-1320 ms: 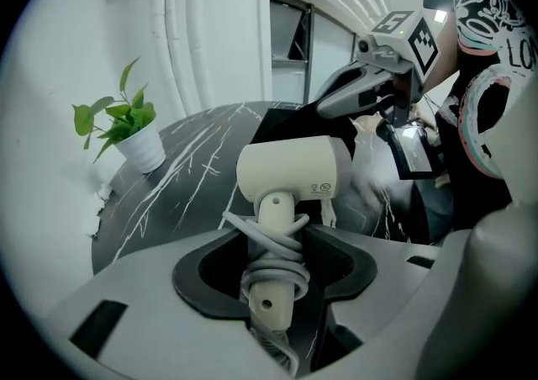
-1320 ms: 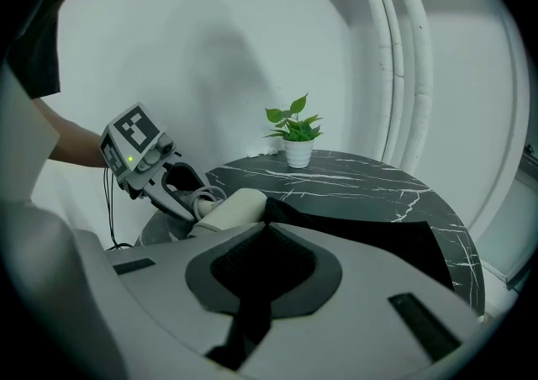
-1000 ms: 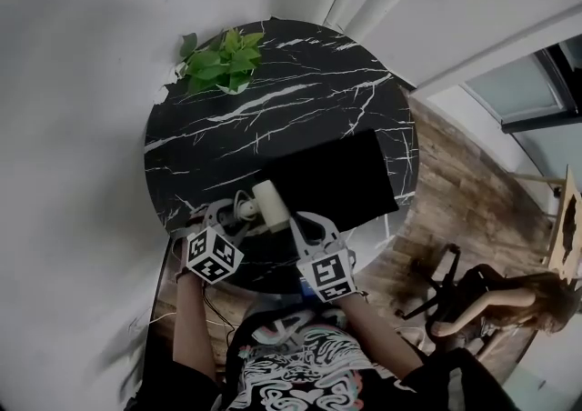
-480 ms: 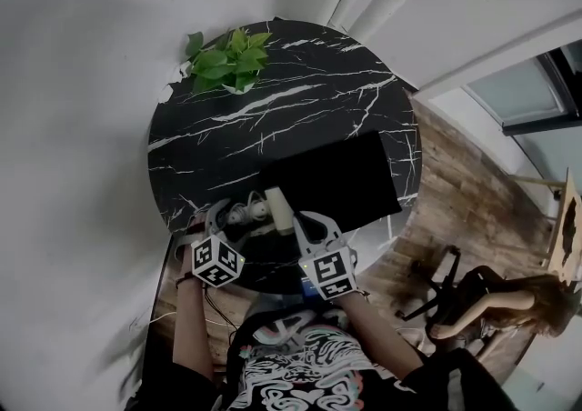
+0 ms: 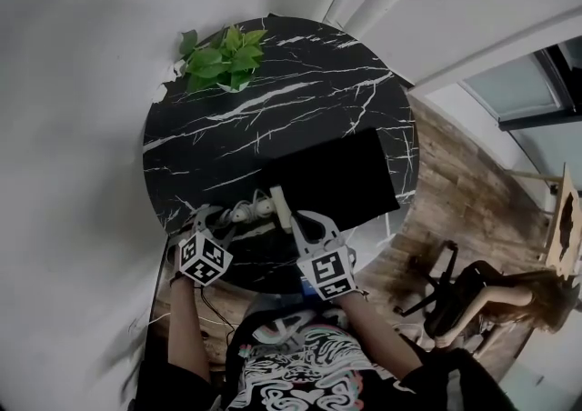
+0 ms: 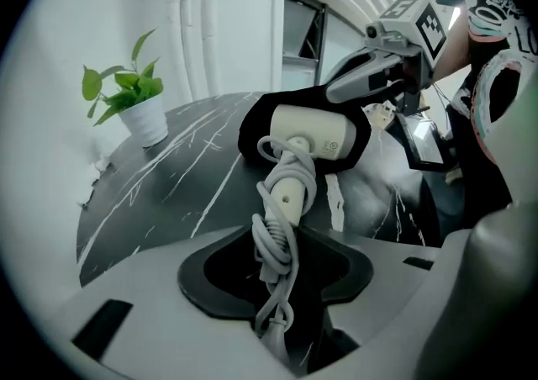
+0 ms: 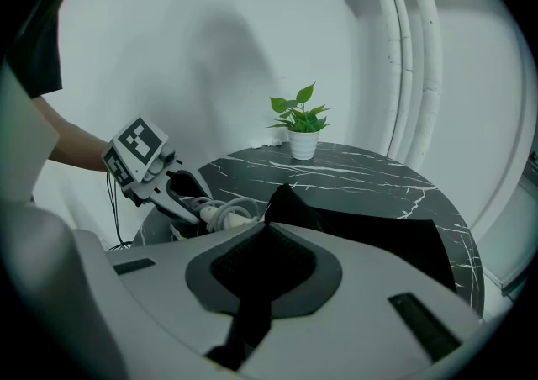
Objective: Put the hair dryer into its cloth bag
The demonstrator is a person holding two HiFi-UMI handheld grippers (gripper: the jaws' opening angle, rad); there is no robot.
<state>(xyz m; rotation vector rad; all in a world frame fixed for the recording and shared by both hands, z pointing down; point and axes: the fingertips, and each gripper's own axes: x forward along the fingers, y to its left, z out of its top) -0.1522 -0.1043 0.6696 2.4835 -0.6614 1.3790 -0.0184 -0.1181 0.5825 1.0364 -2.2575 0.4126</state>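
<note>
The white hair dryer (image 5: 278, 205) lies on the table's near edge, its head inside the mouth of the black cloth bag (image 5: 336, 177). Seen from the left gripper view, the dryer (image 6: 311, 134) has its grey cord (image 6: 273, 244) wound round the handle. My left gripper (image 5: 218, 215) is closing, and the cord bundle runs between its jaws and is pinched there. My right gripper (image 5: 296, 218) is shut on the bag's near rim and lifts the cloth (image 7: 282, 199) into a peak. The bag (image 7: 378, 235) stretches flat beyond it.
A potted plant (image 5: 223, 59) stands at the far left of the round black marble table (image 5: 273, 100). A white wall curves behind it. To the right, on the wooden floor, a chair (image 5: 446, 286) stands beside a person (image 5: 509, 295). Cables hang below the table's near edge.
My left gripper has let go and slid back toward me and to the left along the cord, then closed again. The dryer's head sits slightly nearer the bag. The right gripper has not moved.
</note>
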